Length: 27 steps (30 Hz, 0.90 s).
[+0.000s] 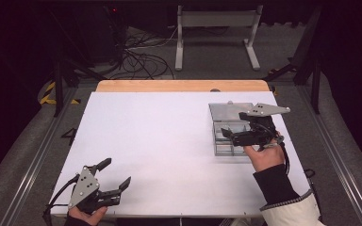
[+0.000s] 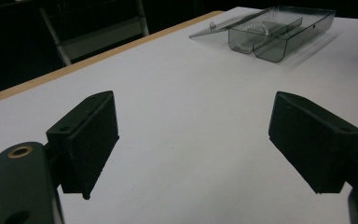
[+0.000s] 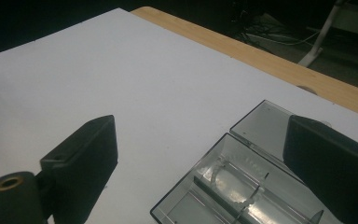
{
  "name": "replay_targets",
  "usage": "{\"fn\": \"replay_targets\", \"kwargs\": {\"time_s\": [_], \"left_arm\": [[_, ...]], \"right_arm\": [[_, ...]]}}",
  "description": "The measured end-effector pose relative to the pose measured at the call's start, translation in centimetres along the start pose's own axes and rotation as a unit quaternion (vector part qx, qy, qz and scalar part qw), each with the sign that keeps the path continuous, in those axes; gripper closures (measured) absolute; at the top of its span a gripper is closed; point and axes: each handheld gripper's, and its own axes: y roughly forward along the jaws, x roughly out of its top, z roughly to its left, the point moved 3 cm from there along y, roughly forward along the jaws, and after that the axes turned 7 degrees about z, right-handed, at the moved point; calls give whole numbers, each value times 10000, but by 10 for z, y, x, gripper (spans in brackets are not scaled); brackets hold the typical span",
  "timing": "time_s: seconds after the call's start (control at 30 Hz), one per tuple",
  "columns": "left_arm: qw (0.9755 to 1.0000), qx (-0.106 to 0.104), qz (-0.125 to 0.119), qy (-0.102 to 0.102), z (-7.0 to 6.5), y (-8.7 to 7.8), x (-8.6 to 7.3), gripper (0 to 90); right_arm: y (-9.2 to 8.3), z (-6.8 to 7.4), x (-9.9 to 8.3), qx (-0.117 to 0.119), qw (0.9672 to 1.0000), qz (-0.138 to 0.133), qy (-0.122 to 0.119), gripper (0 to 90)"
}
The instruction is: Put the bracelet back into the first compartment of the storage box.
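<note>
Jaws wide above lengthwise-lying open box (image 1: 226, 134)

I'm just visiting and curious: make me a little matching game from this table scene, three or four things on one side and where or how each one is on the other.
Things:
1. left gripper
2. right gripper
3. clear plastic box
4. wooden strip

Places or states:
A. runs along the table's far edge
B. lies with its lid flat open, on the right half of the white table
C. jaws open over bare table at the near left corner
D. jaws open just above the box

Pairs: 1-C, 2-D, 3-B, 4-A
</note>
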Motion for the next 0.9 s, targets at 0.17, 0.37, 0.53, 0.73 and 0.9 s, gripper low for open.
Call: {"fn": "replay_targets", "kwargs": {"time_s": [0.17, 0.37, 0.53, 0.73, 0.9], "left_arm": [[10000, 14, -13, 27, 0, 0, 0, 163], [10000, -3, -3, 14, 0, 0, 0, 163], [10000, 5, -6, 25, 0, 0, 0, 163], [10000, 11, -3, 23, 0, 0, 0, 163], [10000, 8, -4, 16, 0, 0, 0, 163]], "right_arm": [[-3, 3, -2, 61, 9999, -90, -49, 75], [-13, 11, -7, 303, 9986, -384, -190, 19], [-26, 19, -13, 398, 9970, -548, -375, 4], [-34, 23, -24, 501, 9961, -604, -396, 4], [-36, 25, -34, 590, 9951, -648, -459, 0]]}}
